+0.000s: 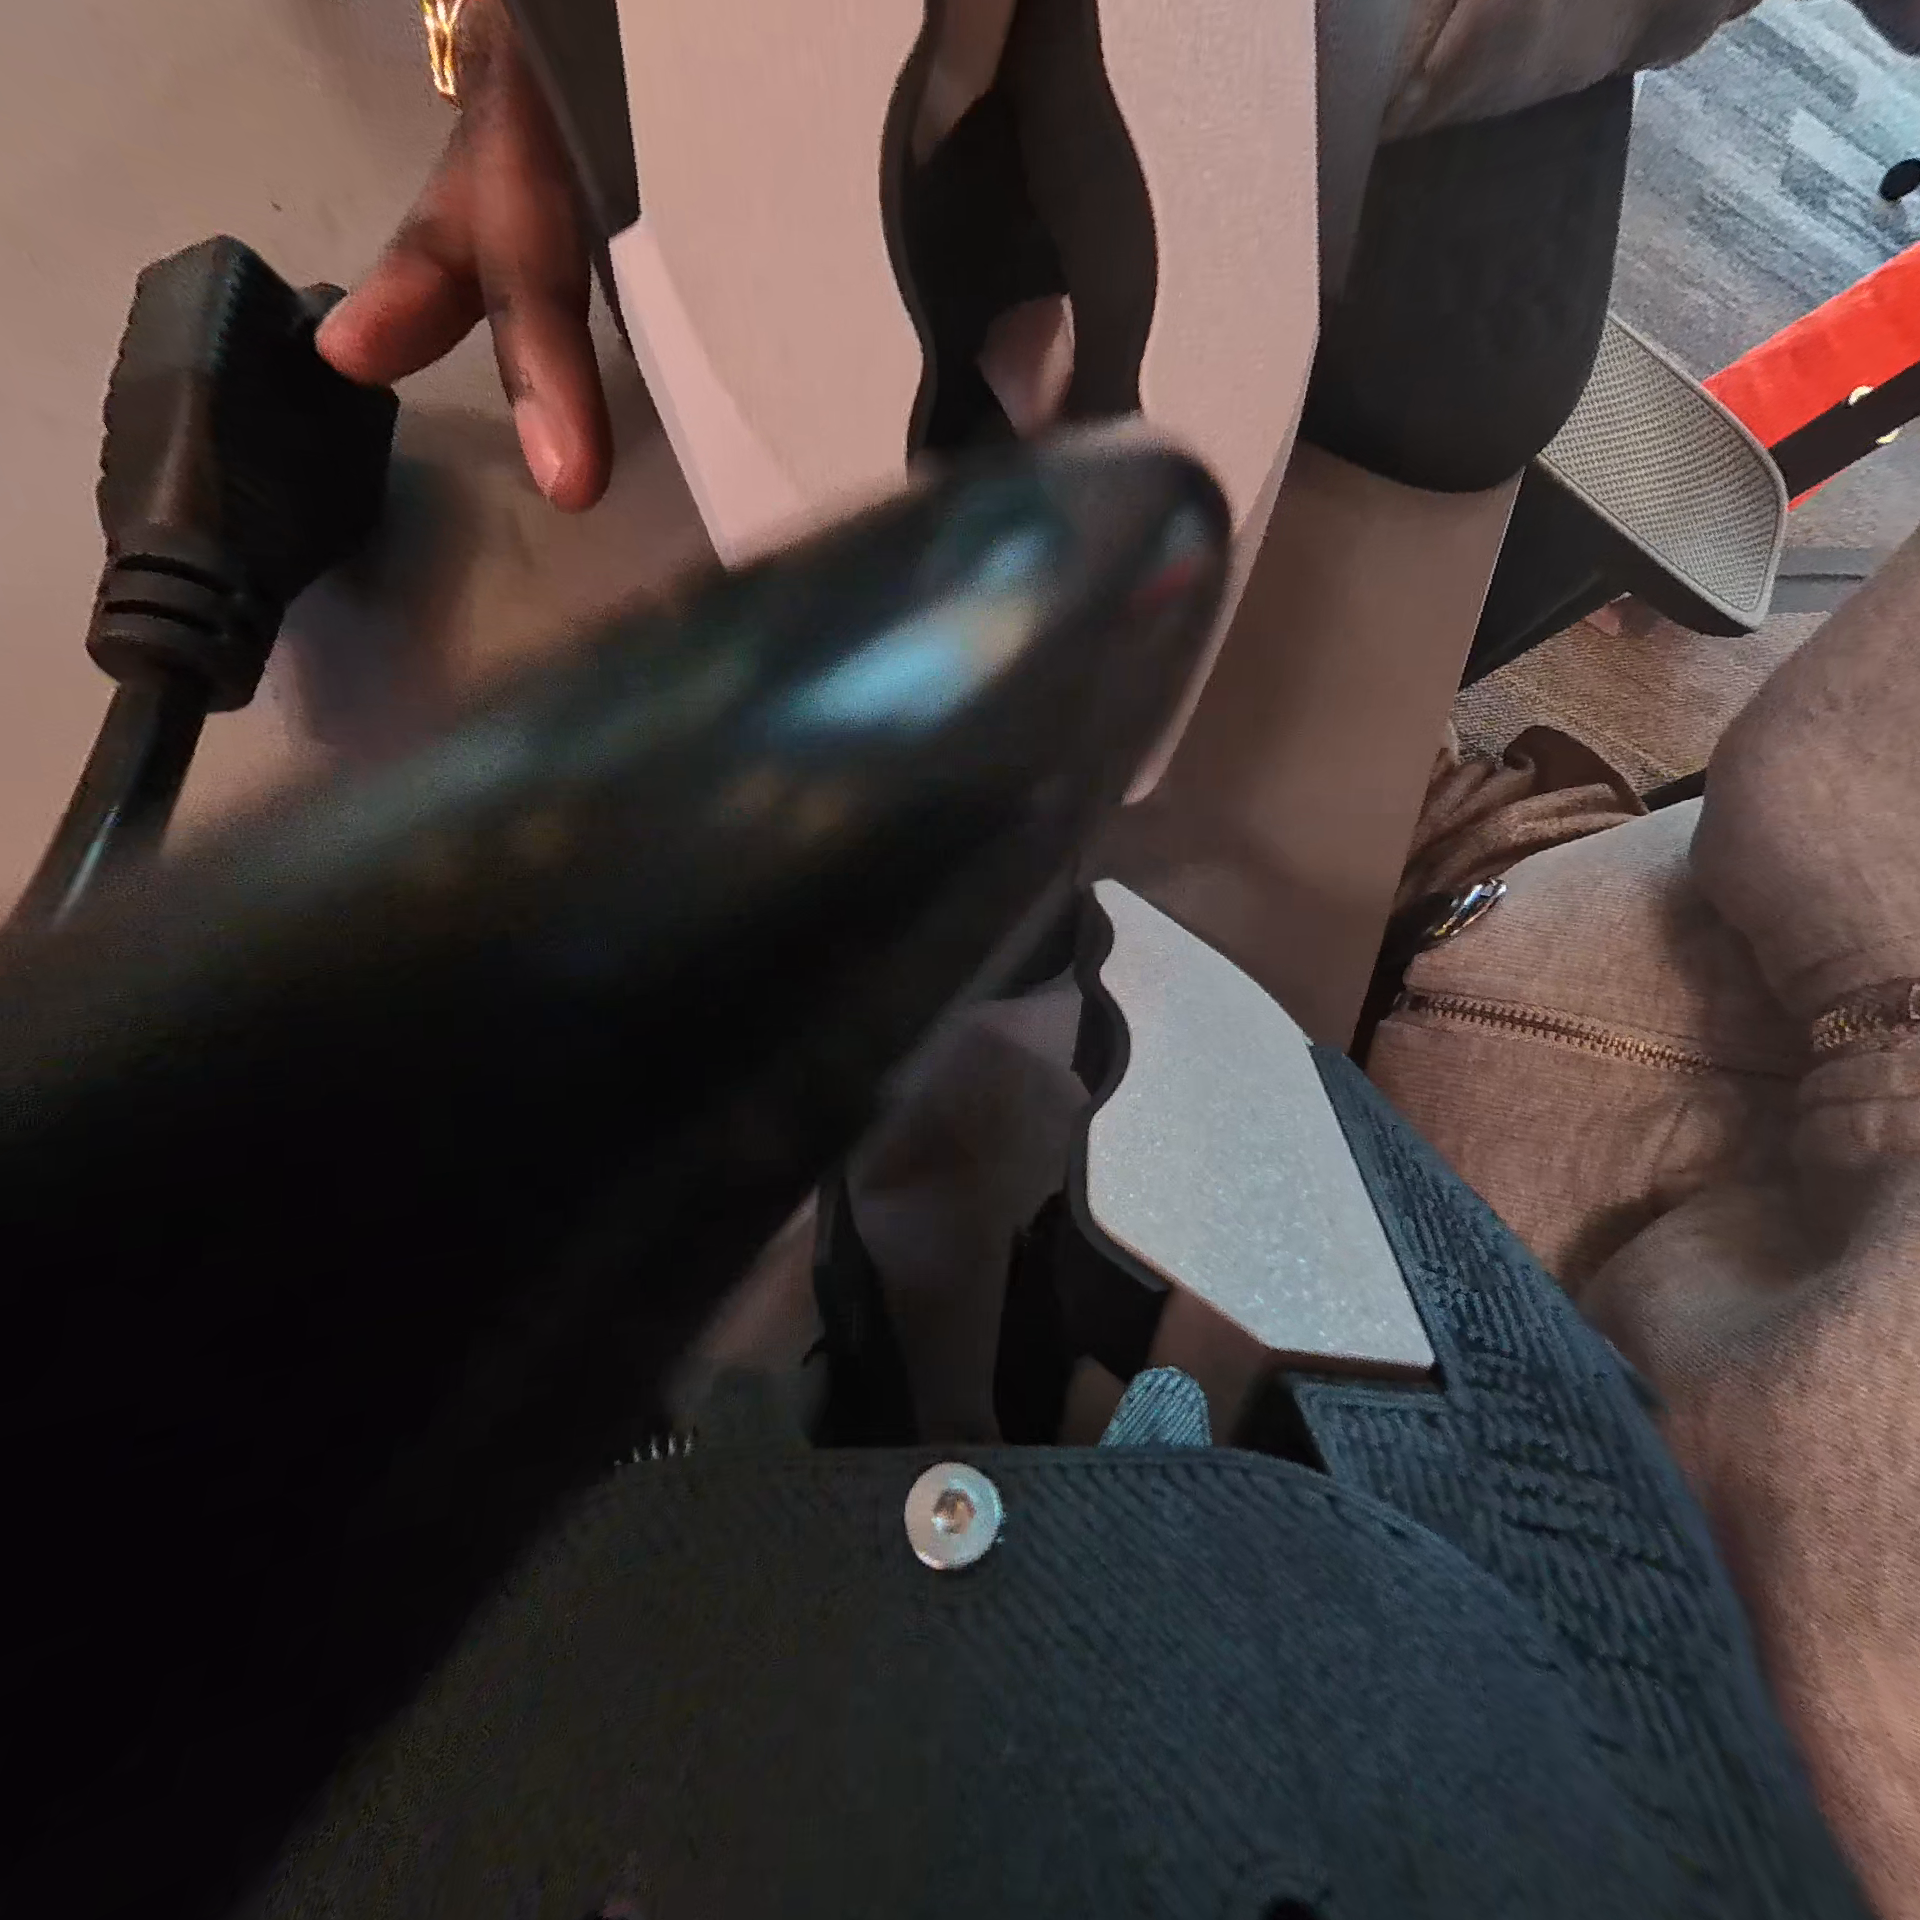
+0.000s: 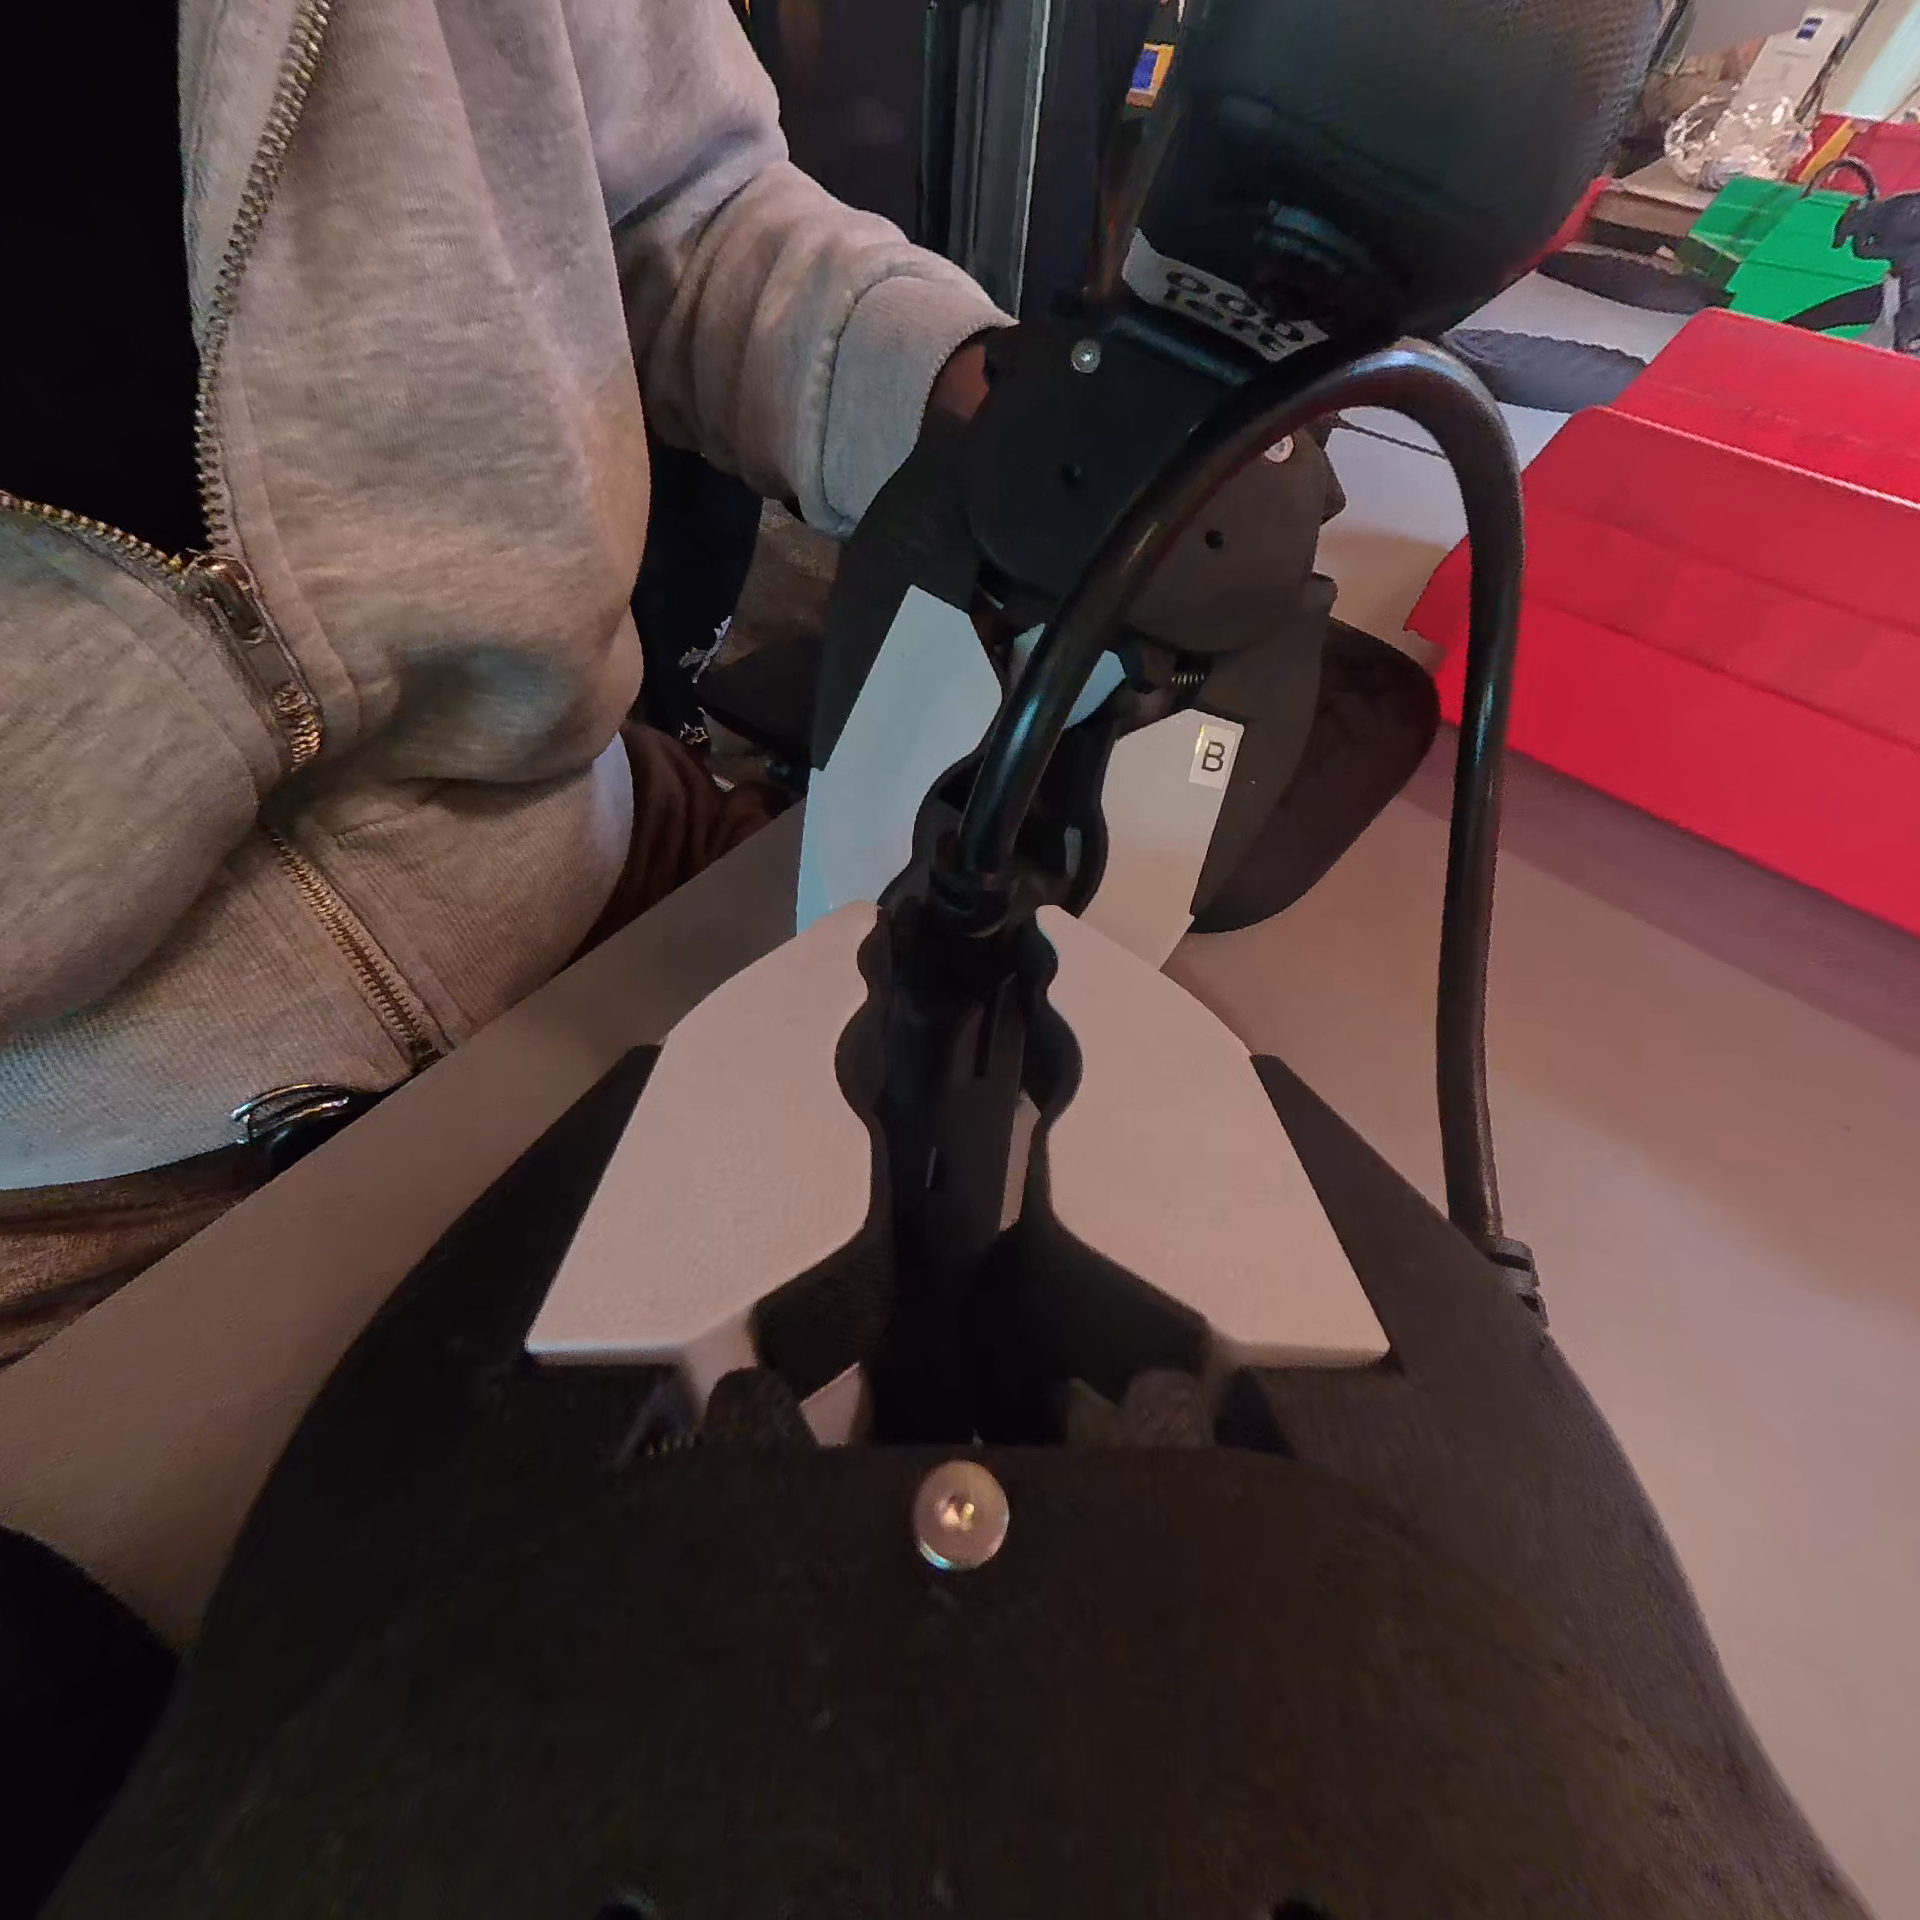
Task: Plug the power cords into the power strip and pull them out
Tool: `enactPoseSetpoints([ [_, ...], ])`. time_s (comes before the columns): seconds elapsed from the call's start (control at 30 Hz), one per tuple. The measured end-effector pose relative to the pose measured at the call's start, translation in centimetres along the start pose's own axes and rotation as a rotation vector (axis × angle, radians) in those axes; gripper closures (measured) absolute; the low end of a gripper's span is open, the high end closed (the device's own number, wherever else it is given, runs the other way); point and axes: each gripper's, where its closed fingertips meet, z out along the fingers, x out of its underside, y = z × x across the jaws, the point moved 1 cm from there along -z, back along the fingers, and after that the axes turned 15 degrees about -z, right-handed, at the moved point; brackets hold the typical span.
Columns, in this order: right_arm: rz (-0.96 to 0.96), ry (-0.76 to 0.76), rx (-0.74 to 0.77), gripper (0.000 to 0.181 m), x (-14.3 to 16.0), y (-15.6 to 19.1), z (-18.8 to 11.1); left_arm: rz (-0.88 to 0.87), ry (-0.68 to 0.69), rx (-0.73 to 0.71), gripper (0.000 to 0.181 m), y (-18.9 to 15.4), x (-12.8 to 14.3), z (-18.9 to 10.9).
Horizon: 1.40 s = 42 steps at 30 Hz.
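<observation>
My right hand-held gripper (image 2: 961, 1039) clamps 1 power cord (image 2: 1049, 665); left hand-held gripper (image 1: 997, 1039) state indeterminate behind the blurred power strip (image 1: 644, 831). Next: align, insert.

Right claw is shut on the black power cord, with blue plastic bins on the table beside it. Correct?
Only the colour is wrong: the stacked plastic bins are red, not blue, as the right wrist view shows. The right claw is indeed shut on the black power cord.
</observation>
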Motion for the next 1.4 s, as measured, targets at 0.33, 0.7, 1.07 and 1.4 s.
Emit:
enactPoseSetpoints([
  [0.33,0.009,0.004,0.019,0.159,0.05,-0.20,-0.05,-0.019,-0.005,0.001,0.136,0.21,-0.05,-0.06],
  [0.7,0.010,0.009,0.030,0.159,0.14,-0.38,-0.12,-0.028,-0.009,-0.006,0.138,0.41,-0.19,-0.05],
  [1.07,-0.004,0.013,0.030,0.158,0.18,-0.41,-0.07,-0.027,-0.008,-0.008,0.138,0.50,-0.21,-0.10],
  [1.4,0.008,-0.021,0.039,0.158,-0.17,-0.65,-0.12,0.015,-0.077,-0.003,0.133,0.10,-0.68,-0.80],
])
